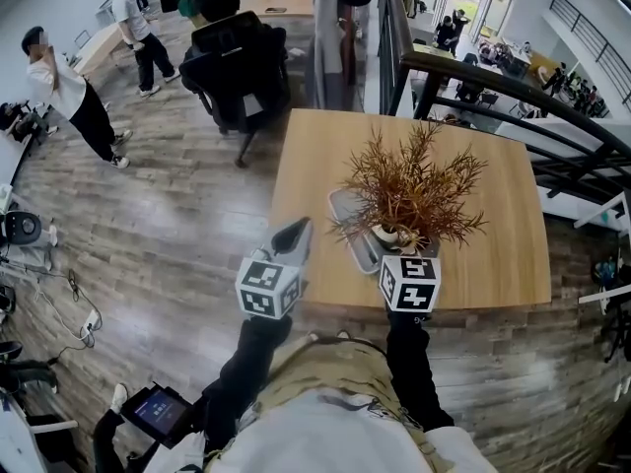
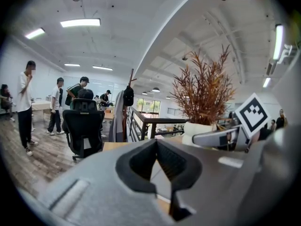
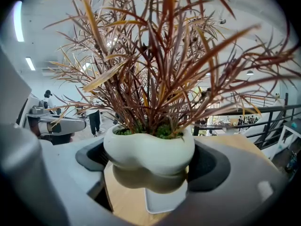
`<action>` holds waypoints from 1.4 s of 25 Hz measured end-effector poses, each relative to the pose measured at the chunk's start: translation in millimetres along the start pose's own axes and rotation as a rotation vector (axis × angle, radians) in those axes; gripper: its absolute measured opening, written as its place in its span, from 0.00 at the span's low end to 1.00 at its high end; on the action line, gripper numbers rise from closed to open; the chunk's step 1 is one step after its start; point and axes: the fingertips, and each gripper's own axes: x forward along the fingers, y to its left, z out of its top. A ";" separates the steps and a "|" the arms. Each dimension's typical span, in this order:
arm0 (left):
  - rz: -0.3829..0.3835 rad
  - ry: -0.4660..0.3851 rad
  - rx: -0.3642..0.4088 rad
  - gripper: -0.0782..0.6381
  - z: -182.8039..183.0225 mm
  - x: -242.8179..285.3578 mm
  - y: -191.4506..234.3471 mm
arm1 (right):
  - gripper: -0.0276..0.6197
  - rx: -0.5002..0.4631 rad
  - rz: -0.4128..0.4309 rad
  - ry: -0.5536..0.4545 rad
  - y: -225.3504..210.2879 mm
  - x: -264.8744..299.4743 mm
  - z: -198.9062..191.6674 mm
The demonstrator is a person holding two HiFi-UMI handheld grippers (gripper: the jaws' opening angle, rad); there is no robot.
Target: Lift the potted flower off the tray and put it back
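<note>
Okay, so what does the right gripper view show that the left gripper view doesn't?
Only the right gripper view: the right gripper shut on the white pot, with the grey tray below it. Only the left gripper view: the left gripper, jaws apart and empty, a black office chair, and the right gripper's marker cube. Both: the reddish-brown plant, the wooden table and people standing in the background.
</note>
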 end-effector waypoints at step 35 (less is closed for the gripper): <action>0.067 0.188 -0.027 0.11 -245.4 50.9 32.3 | 0.82 -0.042 0.008 0.201 -57.7 143.7 -301.1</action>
